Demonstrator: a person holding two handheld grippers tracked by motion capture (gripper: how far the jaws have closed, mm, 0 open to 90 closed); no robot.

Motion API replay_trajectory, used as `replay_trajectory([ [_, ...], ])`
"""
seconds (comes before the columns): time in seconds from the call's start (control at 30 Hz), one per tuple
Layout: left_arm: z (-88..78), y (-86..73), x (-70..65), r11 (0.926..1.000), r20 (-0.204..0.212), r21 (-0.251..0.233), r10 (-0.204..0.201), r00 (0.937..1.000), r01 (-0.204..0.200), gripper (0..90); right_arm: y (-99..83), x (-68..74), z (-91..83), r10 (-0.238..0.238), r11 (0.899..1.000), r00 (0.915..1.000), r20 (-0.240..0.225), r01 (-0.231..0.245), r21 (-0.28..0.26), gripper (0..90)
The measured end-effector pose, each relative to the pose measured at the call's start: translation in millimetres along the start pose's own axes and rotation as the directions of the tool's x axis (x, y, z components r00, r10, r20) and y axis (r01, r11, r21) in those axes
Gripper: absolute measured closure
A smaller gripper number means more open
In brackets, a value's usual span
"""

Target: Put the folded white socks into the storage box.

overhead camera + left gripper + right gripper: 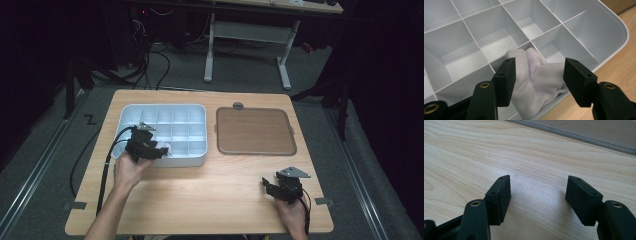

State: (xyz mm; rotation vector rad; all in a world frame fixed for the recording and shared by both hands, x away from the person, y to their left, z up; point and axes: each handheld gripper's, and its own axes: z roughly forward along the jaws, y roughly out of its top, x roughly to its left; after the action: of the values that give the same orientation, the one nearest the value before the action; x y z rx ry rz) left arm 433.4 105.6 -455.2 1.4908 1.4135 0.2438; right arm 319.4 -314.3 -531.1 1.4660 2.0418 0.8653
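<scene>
The soft white cloth (pixel 537 82) lies bunched up in one small box of the big white plastic tray (pixel 202 131) with many little square boxes. That box is in the tray's row nearest the person, toward the left. In the left gripper view the cloth fills its box and a fold pokes up over the thin wall beside it. The other boxes that I can see around it have nothing in them.

The left tongs (pixel 159 151) hang just above the cloth. Their two black jaws stand wide apart, one on each side of the cloth, and the pads (pixel 507 80) do not press on it. The left tongs hold nothing. The left hand (pixel 129 170) grips them from the near side of the tray.

The tray sits on the left part of the pale wooden bench (pixel 210 200). Just beside it, to the right, lies a flat brown square mat (pixel 254 131) with round corners and a grey edge. A small grey round thing (pixel 238 105) lies at the mat's far edge.

The right tongs (pixel 269 186) are well apart from the tray, low over the bare wood near the right front corner of the bench. Their jaws are wide open too, with only wood between them. The right hand (pixel 294 210) holds them from behind.
</scene>
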Motion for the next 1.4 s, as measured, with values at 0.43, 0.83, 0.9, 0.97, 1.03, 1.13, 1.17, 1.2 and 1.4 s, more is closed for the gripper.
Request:
replay_trajectory([
  [0.43, 21.8, -14.0, 4.5, 0.9953, -0.078, 0.088, 0.047, 0.9958, -0.04, 66.2, 0.0, 0.0, 0.0, 0.0, 1.0, 1.0, 0.0, 0.0, 0.0, 37.6],
  [0.83, 29.0, -20.6, 1.0, 0.9856, -0.139, 0.12, 0.135, 0.981, -0.119, 69.1, 0.0, 0.0, 0.0, -0.001, 1.0, 1.0, 0.0, 0.001, 0.0, 37.5],
  [0.9, 29.7, -20.6, 0.7, 0.9849, -0.144, 0.126, 0.137, 0.98, -0.119, 69.8, 0.0, 0.2, 0.0, 0.001, 1.0, 1.0, 0.0, -0.001, 0.001, 37.5],
  [0.97, 31.5, -21.0, 0.6, 0.9837, -0.149, 0.138, 0.136, 0.9794, -0.116, 71.0, 0.0, 0.1, 0.0, 0.0, 1.0, 1.0, 0.0, 0.0, 0.0, 37.5],
  [1.03, 34.9, -22.1, 0.9, 0.9843, -0.151, 0.145, 0.123, 0.9809, -0.101, 74.2, 0.0, 0.1, 0.0, 0.0, 1.0, 1.0, -0.001, 0.0, 0.0, 37.5],
  [1.13, 34.9, -22.9, 1.2, 0.9855, -0.15, 0.135, 0.123, 0.981, -0.103, 74.8, 0.0, 0.2, -0.1, 0.001, 1.0, 1.0, -0.001, -0.001, 0.001, 37.5],
  [1.17, 34.3, -22.6, 1.5, 0.9868, -0.147, 0.129, 0.117, 0.9822, -0.098, 74.6, 0.0, 0.1, 0.0, 0.001, 1.0, 1.0, -0.001, -0.001, 0.0, 37.5],
  [1.2, 33.5, -21.7, 2.1, 0.9889, -0.142, 0.123, 0.101, 0.9846, -0.084, 73.9, 0.0, 0.0, 0.0, -0.001, 1.0, 1.0, -0.001, 0.001, 0.0, 37.4],
  [1.4, 21.6, -15.5, 5.5, 0.9967, -0.112, 0.067, 0.052, 0.9923, -0.045, 63.1, 0.0, 0.1, 0.0, 0.001, 1.0, 1.0, -0.001, -0.001, 0.001, 37.4],
])
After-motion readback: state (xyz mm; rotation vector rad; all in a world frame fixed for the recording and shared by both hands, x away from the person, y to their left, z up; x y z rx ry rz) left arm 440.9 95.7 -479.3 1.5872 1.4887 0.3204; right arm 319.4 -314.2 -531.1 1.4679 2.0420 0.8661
